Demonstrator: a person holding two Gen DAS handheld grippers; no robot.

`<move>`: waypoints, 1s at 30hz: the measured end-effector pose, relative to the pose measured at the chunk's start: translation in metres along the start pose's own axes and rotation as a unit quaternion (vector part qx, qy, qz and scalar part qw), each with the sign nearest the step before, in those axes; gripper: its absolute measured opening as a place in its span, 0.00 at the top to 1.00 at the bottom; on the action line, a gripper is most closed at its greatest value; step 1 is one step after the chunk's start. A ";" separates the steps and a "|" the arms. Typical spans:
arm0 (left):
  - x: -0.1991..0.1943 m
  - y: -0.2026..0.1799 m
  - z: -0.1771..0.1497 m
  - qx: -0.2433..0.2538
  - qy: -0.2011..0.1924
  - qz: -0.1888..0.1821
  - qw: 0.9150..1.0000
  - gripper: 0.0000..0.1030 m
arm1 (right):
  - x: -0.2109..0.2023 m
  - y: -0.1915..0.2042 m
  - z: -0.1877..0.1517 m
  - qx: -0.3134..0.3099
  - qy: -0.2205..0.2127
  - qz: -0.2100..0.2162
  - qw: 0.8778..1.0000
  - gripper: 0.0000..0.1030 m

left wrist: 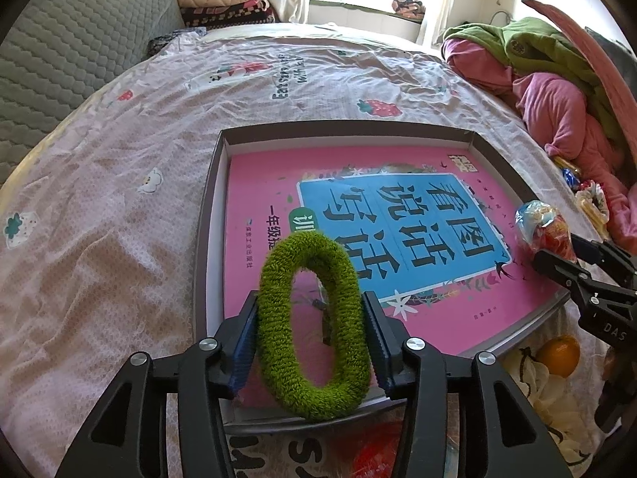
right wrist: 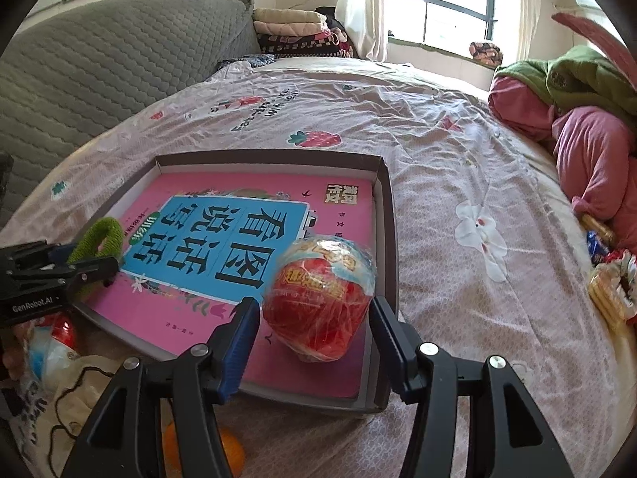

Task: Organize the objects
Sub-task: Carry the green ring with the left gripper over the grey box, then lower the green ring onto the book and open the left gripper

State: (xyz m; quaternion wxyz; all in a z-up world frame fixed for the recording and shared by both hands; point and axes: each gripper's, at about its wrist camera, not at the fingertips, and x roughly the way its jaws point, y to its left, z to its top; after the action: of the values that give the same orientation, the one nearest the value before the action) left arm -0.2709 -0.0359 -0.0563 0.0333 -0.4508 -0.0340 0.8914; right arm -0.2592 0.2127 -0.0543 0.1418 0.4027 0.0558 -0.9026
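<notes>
A shallow grey box [left wrist: 207, 215] [right wrist: 392, 215] lies on the bed with a pink book [left wrist: 262, 183] [right wrist: 207, 318] inside it. My left gripper [left wrist: 310, 342] is shut on a fuzzy green ring [left wrist: 312, 318], held upright over the box's near edge; the ring shows in the right wrist view [right wrist: 97, 239] too. My right gripper [right wrist: 314, 338] has its jaws apart around a red snack bag in clear wrap [right wrist: 318, 298] that sits over the book's near corner; whether the pads touch it is unclear. In the left wrist view that bag [left wrist: 545, 231] sits at the right gripper's tips.
An orange [left wrist: 557, 354] [right wrist: 227, 454] and a cream drawstring bag [right wrist: 79, 390] lie near the box. More wrapped snacks [right wrist: 609, 279] lie at the right. Pink and green bedding [left wrist: 557, 79] is piled at the right; a grey headboard [left wrist: 59, 59] stands left.
</notes>
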 end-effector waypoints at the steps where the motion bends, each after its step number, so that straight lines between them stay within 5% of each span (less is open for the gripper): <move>1: -0.001 0.000 0.000 0.000 -0.001 0.000 1.000 0.50 | 0.000 -0.001 0.000 0.003 0.000 0.002 1.000 0.44; 30: -0.031 -0.001 0.001 0.003 -0.020 0.001 1.000 0.46 | -0.027 -0.013 0.007 0.024 -0.035 -0.009 0.999 0.39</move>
State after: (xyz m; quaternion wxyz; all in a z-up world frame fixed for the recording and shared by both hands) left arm -0.2538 -0.0379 -0.0311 0.0327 -0.4331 -0.0314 0.9002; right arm -0.2505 0.2294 -0.0298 0.1260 0.3734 0.0332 -0.9185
